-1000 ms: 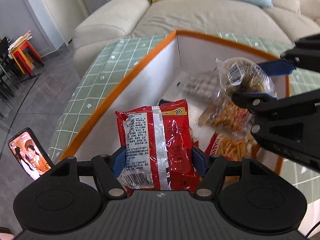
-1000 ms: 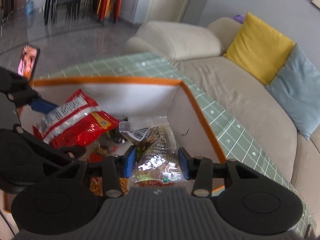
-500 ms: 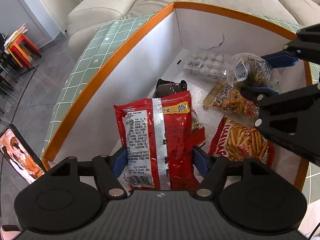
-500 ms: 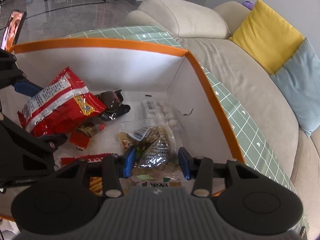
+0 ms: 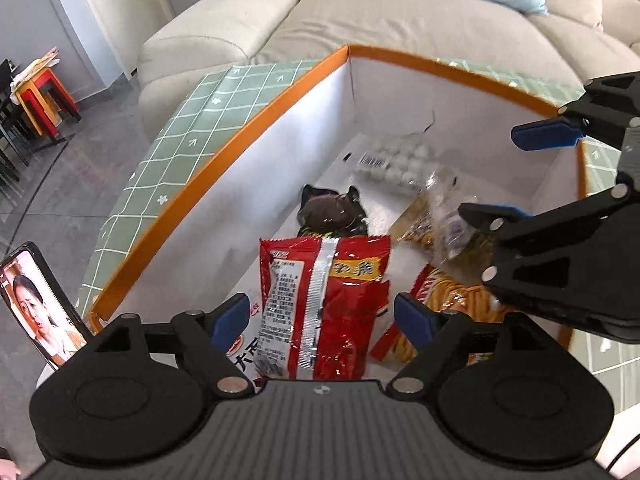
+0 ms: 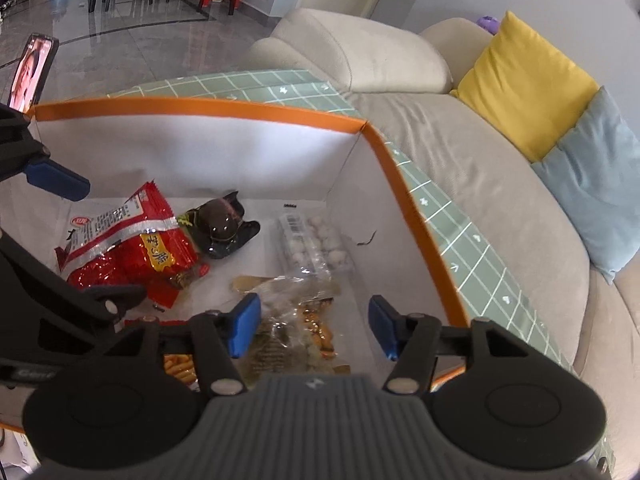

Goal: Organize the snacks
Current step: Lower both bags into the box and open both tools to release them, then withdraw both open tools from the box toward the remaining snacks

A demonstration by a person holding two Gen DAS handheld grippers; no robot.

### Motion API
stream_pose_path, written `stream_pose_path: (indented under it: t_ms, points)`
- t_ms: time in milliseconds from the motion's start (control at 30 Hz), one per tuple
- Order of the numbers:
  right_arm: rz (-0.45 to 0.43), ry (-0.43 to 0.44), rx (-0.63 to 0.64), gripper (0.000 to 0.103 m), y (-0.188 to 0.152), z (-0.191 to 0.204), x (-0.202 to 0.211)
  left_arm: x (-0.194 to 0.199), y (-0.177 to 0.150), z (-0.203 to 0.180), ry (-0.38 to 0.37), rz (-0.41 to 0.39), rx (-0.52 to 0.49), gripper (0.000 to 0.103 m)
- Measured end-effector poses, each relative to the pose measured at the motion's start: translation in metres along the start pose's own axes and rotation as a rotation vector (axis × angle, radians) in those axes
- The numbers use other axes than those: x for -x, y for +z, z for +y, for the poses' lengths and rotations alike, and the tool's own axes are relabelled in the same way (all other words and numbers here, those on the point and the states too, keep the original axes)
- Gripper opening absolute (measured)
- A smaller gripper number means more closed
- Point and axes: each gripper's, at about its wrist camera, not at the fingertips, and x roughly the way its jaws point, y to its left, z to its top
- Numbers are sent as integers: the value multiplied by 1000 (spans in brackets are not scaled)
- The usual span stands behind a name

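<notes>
the left claw (image 5: pixel 322 316) is spreading, its blue pads (image 5: pixel 230 316) standing clear on both sides of the red snack bag (image 5: pixel 324 304), which sits between them untouched; the bag's lower end is hidden behind the claw body. the right claw (image 6: pixel 314 330) is also opening, released, with the clear crinkly packet (image 6: pixel 298 320) lying loose below the gap and smeared by blur, so its contents are hard to read. both claws hang over the white box with the orange rim (image 5: pixel 224 152). in the box lie a dark glossy pouch (image 5: pixel 332 212), a clear tray of pale round balls (image 5: pixel 394 162) at the far wall, and a red pack of yellow sticks (image 5: pixel 452 300), half covered by the right claw's arm. the box sits on a counter with a green grid cloth (image 5: pixel 192 136). a phone (image 5: pixel 38 308) stands at the left, its lower edge cut off. a beige sofa (image 6: pixel 460 152) lies beyond.
</notes>
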Motion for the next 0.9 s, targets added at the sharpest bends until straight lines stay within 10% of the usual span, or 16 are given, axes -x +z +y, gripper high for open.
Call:
stream_pose_path:
  t_ms: [467,900]
  points:
    - [-139,-61,-181,69,-26,-23,59,37,-5,4,-38,-139,75,103]
    - [-300,-219,-479,75,-110,-54,128,82,-11,-32,-228,-313,77,103]
